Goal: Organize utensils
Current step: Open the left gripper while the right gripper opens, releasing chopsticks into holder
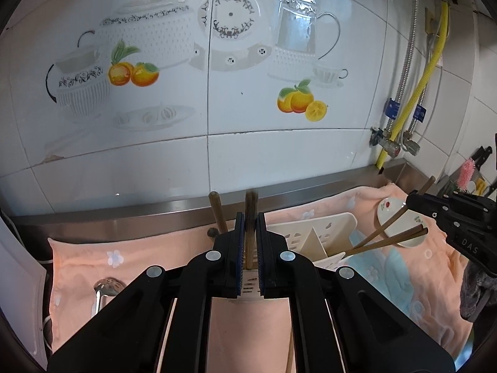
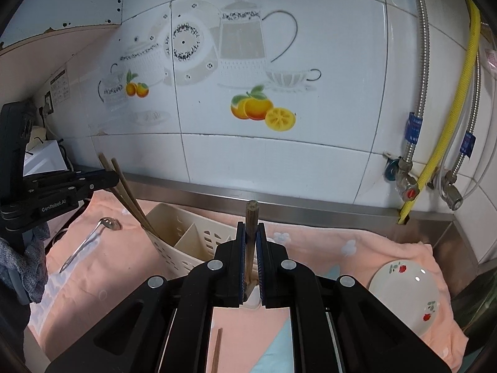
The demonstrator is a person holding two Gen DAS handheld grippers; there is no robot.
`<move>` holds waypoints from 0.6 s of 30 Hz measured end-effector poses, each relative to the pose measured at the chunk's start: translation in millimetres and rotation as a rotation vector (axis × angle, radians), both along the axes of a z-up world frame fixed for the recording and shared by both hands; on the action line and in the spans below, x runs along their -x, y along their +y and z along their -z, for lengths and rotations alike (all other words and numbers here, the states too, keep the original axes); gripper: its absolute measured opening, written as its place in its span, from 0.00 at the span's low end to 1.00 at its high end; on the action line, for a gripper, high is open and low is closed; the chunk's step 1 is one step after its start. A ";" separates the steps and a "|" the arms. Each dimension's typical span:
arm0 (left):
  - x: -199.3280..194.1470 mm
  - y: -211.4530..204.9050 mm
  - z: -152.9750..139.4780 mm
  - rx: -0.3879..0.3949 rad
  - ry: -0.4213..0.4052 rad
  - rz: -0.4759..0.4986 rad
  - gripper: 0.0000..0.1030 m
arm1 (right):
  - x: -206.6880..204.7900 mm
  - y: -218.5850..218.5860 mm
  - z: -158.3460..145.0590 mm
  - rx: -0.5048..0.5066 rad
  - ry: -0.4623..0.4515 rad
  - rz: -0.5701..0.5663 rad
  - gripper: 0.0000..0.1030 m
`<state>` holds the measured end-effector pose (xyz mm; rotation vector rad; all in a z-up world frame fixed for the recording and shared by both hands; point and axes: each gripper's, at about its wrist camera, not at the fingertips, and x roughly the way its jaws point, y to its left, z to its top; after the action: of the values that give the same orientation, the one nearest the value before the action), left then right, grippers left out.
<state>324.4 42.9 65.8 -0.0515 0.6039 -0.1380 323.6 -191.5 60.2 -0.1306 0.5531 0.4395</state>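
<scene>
My left gripper (image 1: 250, 220) is shut on brown wooden chopsticks (image 1: 250, 214) that stand upright over the cream slotted utensil holder (image 1: 310, 236); it also shows in the right wrist view (image 2: 102, 180) at the left. My right gripper (image 2: 250, 228) is shut on wooden chopsticks (image 2: 251, 217) above the holder (image 2: 186, 236); in the left wrist view it (image 1: 413, 199) is at the right, its chopsticks (image 1: 385, 236) slanting into the holder. A metal slotted spoon (image 2: 93, 239) lies on the pink towel (image 2: 357, 255), left of the holder.
A white saucer with red flowers (image 2: 403, 295) rests on the towel at the right. A steel ledge (image 2: 310, 202) and tiled wall stand behind. Yellow hose and valves (image 2: 413, 186) are at the right. One chopstick (image 2: 216, 351) lies on the towel near me.
</scene>
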 end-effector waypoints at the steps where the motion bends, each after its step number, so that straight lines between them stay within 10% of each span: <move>1: -0.1 -0.1 0.5 -0.001 0.001 -0.001 0.06 | -0.1 -0.1 0.5 0.000 0.001 0.000 0.06; 18: 22.7 0.4 -10.9 -0.003 -0.029 0.002 0.16 | 20.9 -13.3 -17.7 -0.034 -0.045 0.015 0.21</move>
<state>301.7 43.3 76.8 -0.0461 0.5748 -0.1397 302.7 -204.7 77.9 -0.1035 0.5021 0.4308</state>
